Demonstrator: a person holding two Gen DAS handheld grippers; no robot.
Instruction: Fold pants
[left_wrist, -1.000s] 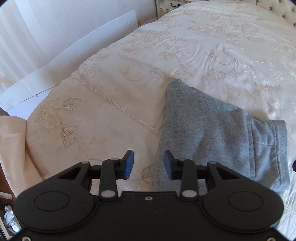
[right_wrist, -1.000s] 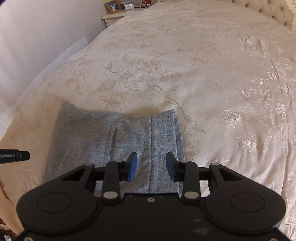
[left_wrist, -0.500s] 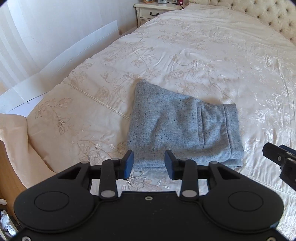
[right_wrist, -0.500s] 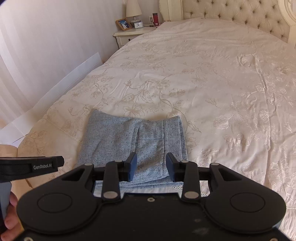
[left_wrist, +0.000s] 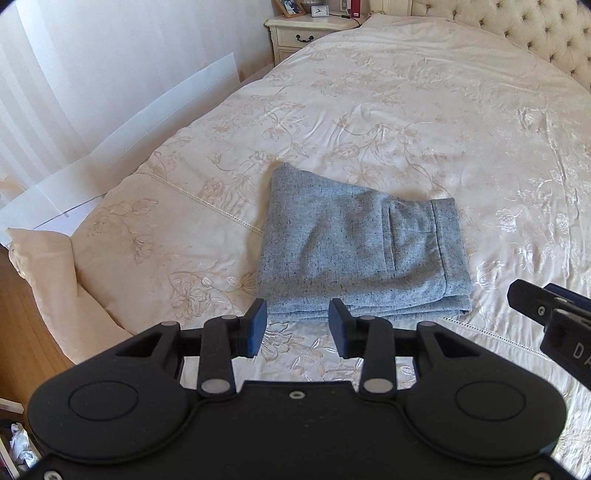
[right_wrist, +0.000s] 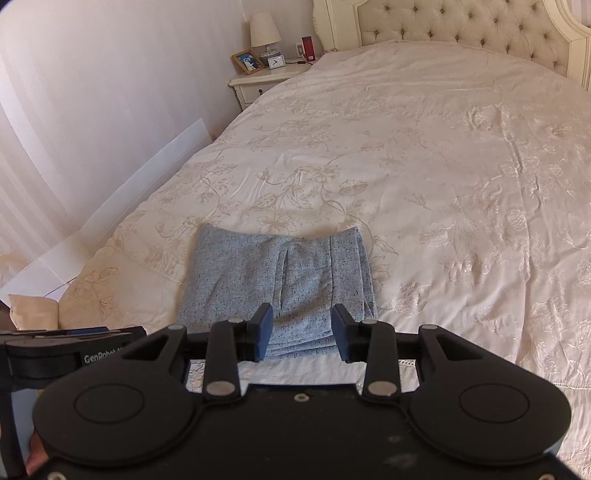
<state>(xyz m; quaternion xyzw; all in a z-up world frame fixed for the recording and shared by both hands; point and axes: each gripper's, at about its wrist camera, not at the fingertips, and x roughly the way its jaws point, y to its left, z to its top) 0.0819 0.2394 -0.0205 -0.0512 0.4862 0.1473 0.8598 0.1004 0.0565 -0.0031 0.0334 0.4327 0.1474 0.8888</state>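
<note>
The grey speckled pants (left_wrist: 354, 243) lie folded into a compact rectangle on the cream bedspread near the bed's foot; they also show in the right wrist view (right_wrist: 284, 280). My left gripper (left_wrist: 297, 326) is open and empty, raised above and just short of the pants' near edge. My right gripper (right_wrist: 302, 330) is open and empty, also held back above the near edge. The right gripper's body shows at the right edge of the left wrist view (left_wrist: 550, 317).
The bed (right_wrist: 443, 166) with a floral cream cover stretches ahead to a tufted headboard (right_wrist: 443, 22). A nightstand (right_wrist: 258, 83) with lamp, photo frame and clock stands at the far left. A white board (left_wrist: 147, 122) leans along the wall. Wooden floor (left_wrist: 22, 314) lies left.
Both grippers have pulled back and risen away from the folded pants, so more of the bed and room shows. The pants stay still on the bed.
</note>
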